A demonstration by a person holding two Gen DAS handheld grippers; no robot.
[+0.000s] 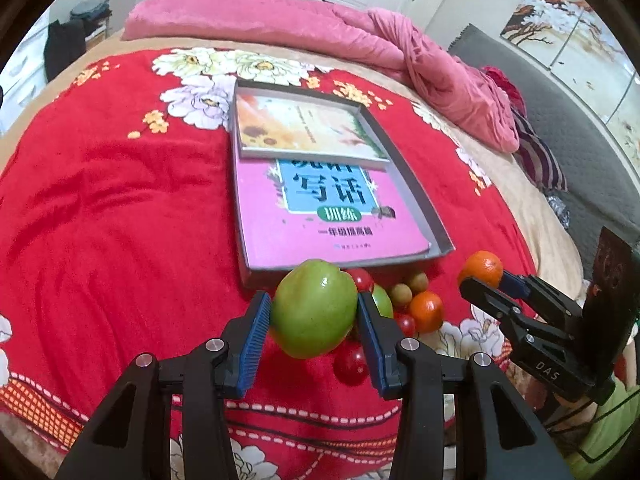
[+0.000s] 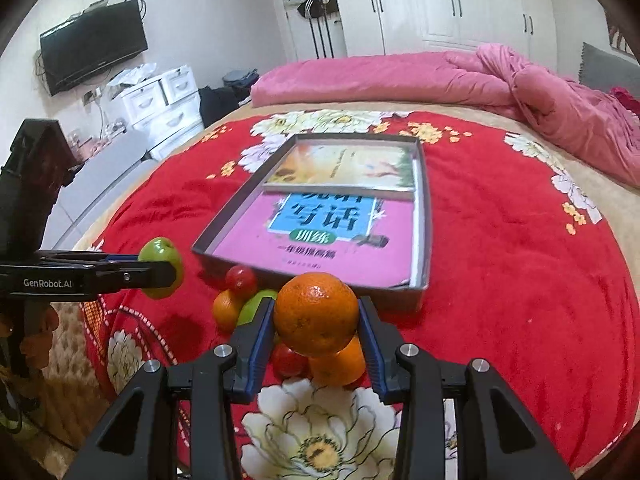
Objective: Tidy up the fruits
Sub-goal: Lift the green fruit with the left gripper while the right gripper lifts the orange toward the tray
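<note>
Partly hidden: fruit pile (image 2: 256, 304) behind orange (image 2: 316, 312).

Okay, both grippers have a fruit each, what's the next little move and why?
Probably carry both forward over the tray: the left gripper grips the green apple, the right gripper the orange, both lifted off the blanket.

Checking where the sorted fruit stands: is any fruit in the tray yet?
No, the tray holds only books; the apple and orange are in the grippers.
</note>
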